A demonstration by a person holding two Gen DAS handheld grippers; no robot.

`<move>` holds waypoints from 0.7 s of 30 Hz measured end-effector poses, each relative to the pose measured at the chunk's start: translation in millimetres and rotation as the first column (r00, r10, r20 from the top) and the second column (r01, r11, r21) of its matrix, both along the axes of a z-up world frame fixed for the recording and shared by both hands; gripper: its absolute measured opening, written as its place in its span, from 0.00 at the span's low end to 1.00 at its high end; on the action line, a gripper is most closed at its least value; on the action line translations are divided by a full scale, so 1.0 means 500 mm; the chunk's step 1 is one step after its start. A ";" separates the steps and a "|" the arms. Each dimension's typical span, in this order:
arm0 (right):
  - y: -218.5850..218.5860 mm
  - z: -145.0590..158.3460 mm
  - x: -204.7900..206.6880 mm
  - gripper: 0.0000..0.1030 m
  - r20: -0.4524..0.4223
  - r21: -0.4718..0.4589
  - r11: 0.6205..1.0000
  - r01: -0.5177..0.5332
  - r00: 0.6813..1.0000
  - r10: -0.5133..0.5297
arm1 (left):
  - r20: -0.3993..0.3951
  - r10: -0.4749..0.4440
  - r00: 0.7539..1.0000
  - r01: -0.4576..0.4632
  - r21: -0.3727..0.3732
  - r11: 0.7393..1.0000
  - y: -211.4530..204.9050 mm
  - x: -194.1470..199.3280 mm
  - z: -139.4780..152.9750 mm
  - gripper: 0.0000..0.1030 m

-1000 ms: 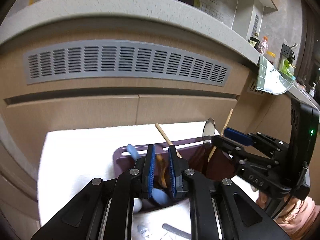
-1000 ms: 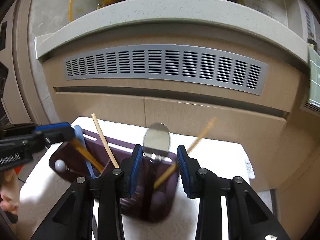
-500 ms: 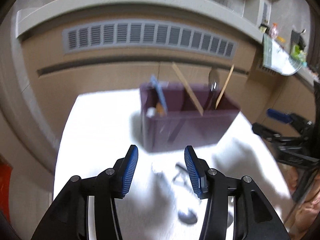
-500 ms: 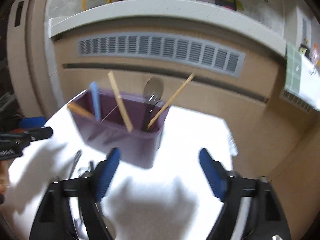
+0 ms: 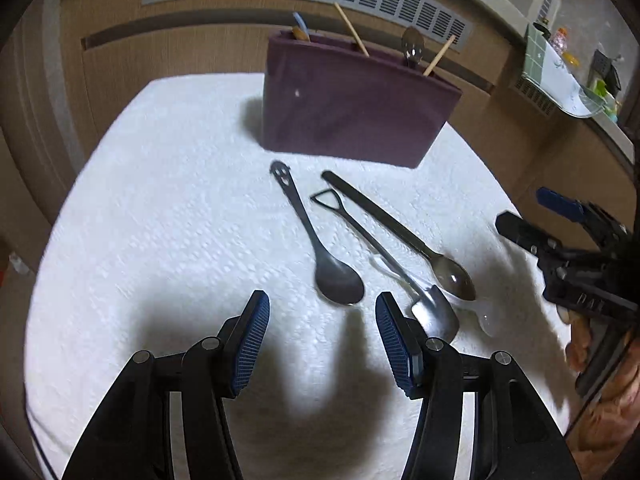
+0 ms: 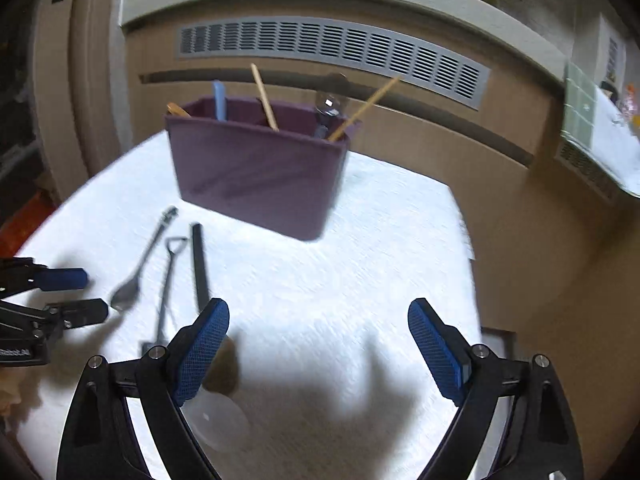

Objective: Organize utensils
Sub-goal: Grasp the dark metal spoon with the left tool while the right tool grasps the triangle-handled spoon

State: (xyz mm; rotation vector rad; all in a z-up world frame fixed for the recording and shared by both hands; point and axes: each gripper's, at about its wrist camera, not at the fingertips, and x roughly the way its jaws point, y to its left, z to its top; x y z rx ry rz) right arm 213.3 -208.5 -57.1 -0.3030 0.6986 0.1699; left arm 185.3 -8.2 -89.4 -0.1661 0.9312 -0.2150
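Note:
A purple utensil holder (image 5: 352, 104) stands at the far side of the white table (image 5: 168, 208); it also shows in the right wrist view (image 6: 256, 172). It holds chopsticks (image 5: 352, 36), a metal spoon (image 5: 413, 46) and a blue handle (image 6: 219, 100). Three metal utensils lie in front: a spoon with a cut-out handle (image 5: 320, 248), a shovel-shaped spoon (image 5: 384, 264) and a dark-handled spoon (image 5: 404, 236). A clear plastic spoon (image 5: 486, 316) lies beside them. My left gripper (image 5: 322, 340) is open and empty just short of the spoon bowls. My right gripper (image 6: 318, 352) is wide open and empty.
Wooden cabinet fronts with a grey vent grille (image 6: 332, 48) rise behind the table. A counter with a tray and bottles (image 5: 560, 72) is at the far right. The table's right edge (image 6: 468, 248) drops off near the right gripper.
Both grippers have pulled back and up from the holder and opened wide. The left let go of a utensil in the holder. The loose spoons on the table have come into view.

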 end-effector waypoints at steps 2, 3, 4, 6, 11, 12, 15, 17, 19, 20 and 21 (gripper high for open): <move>-0.004 -0.008 -0.008 0.88 0.005 -0.021 1.000 0.022 1.000 -0.022 | -0.014 0.006 1.000 -0.006 0.007 1.000 -0.015 0.008 -0.004 0.55; -0.009 -0.012 -0.011 0.92 0.005 -0.024 0.999 0.030 1.000 -0.030 | -0.019 0.001 1.000 -0.001 0.019 1.000 -0.023 0.011 -0.008 0.55; -0.013 -0.015 -0.012 0.95 0.001 -0.024 0.999 0.036 0.999 -0.036 | -0.017 -0.003 1.000 0.004 0.035 0.999 -0.034 0.015 -0.009 0.55; -0.019 -0.018 -0.016 0.99 -0.003 -0.025 0.999 0.043 0.999 -0.043 | -0.011 0.006 1.000 -0.005 0.082 0.997 -0.049 0.023 -0.011 0.55; -0.027 -0.022 -0.028 0.99 0.030 -0.101 0.990 0.095 0.995 -0.093 | -0.001 0.030 1.000 -0.030 0.126 0.992 -0.061 0.037 -0.013 0.54; -0.027 -0.024 -0.029 0.99 0.031 -0.115 0.988 0.104 0.994 -0.101 | 0.000 0.030 1.000 -0.030 0.130 0.991 -0.061 0.039 -0.013 0.52; -0.030 -0.024 -0.030 0.99 0.026 -0.112 0.987 0.111 0.994 -0.109 | 0.013 0.034 0.999 -0.036 0.147 0.988 -0.060 0.043 -0.011 0.40; -0.032 -0.024 -0.030 0.99 0.018 -0.097 0.989 0.112 0.994 -0.110 | 0.017 0.031 0.999 -0.033 0.151 0.988 -0.057 0.042 -0.013 0.35; -0.029 -0.024 -0.031 0.99 -0.007 -0.070 0.994 0.081 0.997 -0.082 | 0.022 0.030 0.999 -0.033 0.147 0.989 -0.050 0.040 -0.013 0.30; -0.026 -0.025 -0.031 0.99 -0.021 -0.057 0.997 0.058 0.998 -0.059 | 0.028 0.028 0.999 -0.032 0.144 0.989 -0.046 0.037 -0.012 0.29; -0.021 -0.025 -0.033 0.99 -0.043 -0.033 0.999 0.026 0.999 -0.027 | 0.038 0.028 0.999 -0.033 0.137 0.990 -0.039 0.032 -0.008 0.29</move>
